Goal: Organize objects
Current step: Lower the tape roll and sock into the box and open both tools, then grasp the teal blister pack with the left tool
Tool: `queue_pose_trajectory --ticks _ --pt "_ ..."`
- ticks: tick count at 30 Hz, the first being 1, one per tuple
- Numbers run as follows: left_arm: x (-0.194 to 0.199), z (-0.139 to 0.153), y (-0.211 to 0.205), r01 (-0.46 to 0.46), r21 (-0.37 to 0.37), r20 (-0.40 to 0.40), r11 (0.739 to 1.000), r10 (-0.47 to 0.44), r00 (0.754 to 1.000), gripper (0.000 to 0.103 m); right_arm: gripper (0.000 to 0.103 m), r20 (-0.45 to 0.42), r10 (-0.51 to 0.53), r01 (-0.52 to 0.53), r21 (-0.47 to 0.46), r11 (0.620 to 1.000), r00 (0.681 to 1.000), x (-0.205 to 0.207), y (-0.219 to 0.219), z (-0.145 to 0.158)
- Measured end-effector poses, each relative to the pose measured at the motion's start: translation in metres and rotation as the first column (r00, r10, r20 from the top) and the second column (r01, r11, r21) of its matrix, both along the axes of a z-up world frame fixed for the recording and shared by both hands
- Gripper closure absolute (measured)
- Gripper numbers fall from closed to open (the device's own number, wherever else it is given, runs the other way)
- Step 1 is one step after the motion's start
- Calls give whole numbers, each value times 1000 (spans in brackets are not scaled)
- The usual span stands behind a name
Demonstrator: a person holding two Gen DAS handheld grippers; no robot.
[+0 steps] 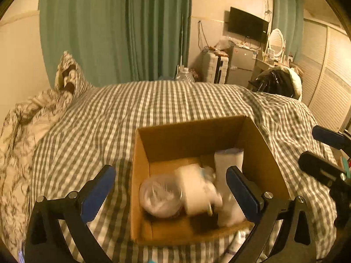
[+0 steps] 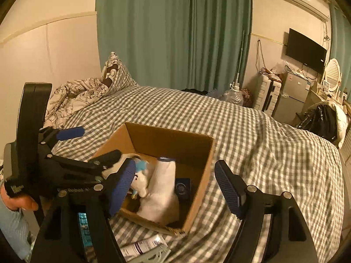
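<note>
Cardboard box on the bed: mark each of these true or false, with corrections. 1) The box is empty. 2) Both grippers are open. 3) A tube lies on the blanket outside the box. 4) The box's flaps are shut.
1) False: the cardboard box holds several items, including a plush toy.
2) True: the left gripper and the right gripper both stand open and hold nothing.
3) True: a tube lies on the checked blanket near the box.
4) False: its top is open.
</note>
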State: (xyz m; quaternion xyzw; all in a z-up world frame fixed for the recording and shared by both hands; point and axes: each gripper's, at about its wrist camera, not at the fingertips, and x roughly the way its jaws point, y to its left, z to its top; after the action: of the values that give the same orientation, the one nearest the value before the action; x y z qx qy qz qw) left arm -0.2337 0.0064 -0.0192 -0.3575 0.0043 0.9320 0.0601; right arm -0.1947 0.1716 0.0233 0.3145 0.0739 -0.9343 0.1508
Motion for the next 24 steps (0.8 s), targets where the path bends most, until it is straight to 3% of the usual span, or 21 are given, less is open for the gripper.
queue_pose_trajectory --ticks 6,10,19,24 --pt "46 -6 -14 -54 -27 57 998 55 997 0 25 20 -56 56 24 998 998 32 20 7" --pt "73 -22 -25 -105 -62 106 993 111 988 0 25 52 -66 63 58 996 996 60 23 -4" --pt "107 -89 -18 -114 -103 257 988 137 957 0 25 247 -33 2 124 992 968 90 -3 -86" --pt "105 -111 0 -77 -177 276 981 124 953 0 25 352 -47 -4 142 990 935 86 -9 -129"
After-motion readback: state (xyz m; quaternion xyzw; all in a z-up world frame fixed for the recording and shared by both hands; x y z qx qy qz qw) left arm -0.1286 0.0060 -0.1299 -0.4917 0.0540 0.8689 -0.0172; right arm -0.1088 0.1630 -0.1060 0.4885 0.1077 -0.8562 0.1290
